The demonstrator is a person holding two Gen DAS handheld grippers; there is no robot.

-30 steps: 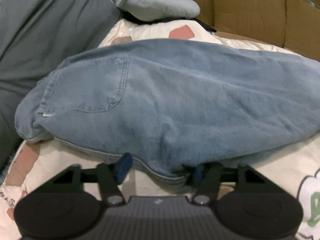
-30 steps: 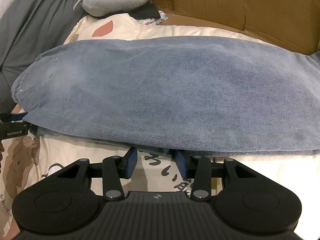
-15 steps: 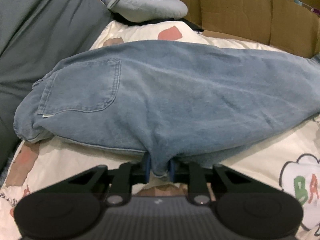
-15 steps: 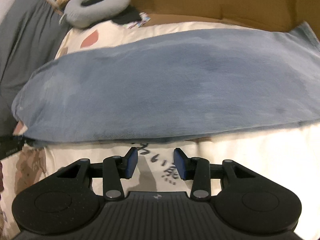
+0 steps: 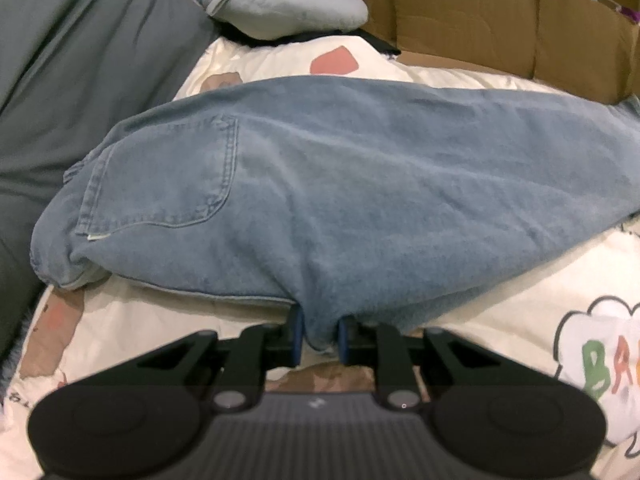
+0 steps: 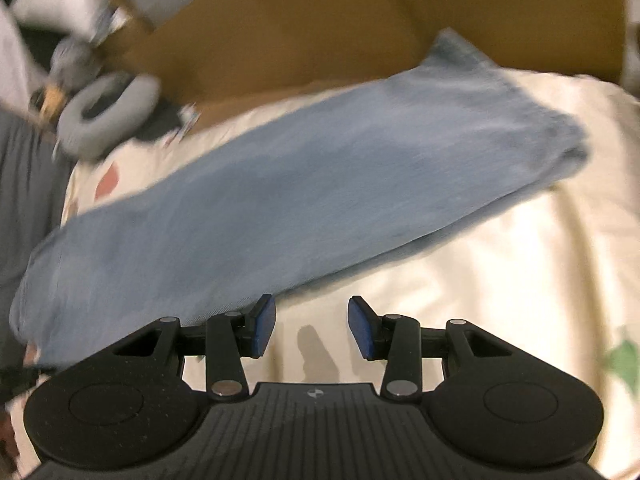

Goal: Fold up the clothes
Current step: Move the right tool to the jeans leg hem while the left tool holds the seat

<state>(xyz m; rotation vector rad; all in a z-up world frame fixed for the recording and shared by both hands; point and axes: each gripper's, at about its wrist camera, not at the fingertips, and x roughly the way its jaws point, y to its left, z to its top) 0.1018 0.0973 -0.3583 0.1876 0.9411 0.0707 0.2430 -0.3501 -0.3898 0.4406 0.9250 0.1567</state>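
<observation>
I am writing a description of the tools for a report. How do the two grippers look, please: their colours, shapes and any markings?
Both look alike. The left gripper and the right gripper have a black ribbed body with two round black discs, black linkage arms with silver pivots, blue pads on the fingers, and a small pale mark at the body's centre. No cables, sleeves or hands show.

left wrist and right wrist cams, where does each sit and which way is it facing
Left wrist: on the left gripper, angled down at the light blue denim jeans on the cream printed bedsheet; its blue pads pinch the near edge by the back pocket.
Right wrist: on the right gripper, tilted, over bare sheet near the hem; pads apart, empty.
Shared: jeans, sheet, grey neck pillow, brown cardboard.
</observation>
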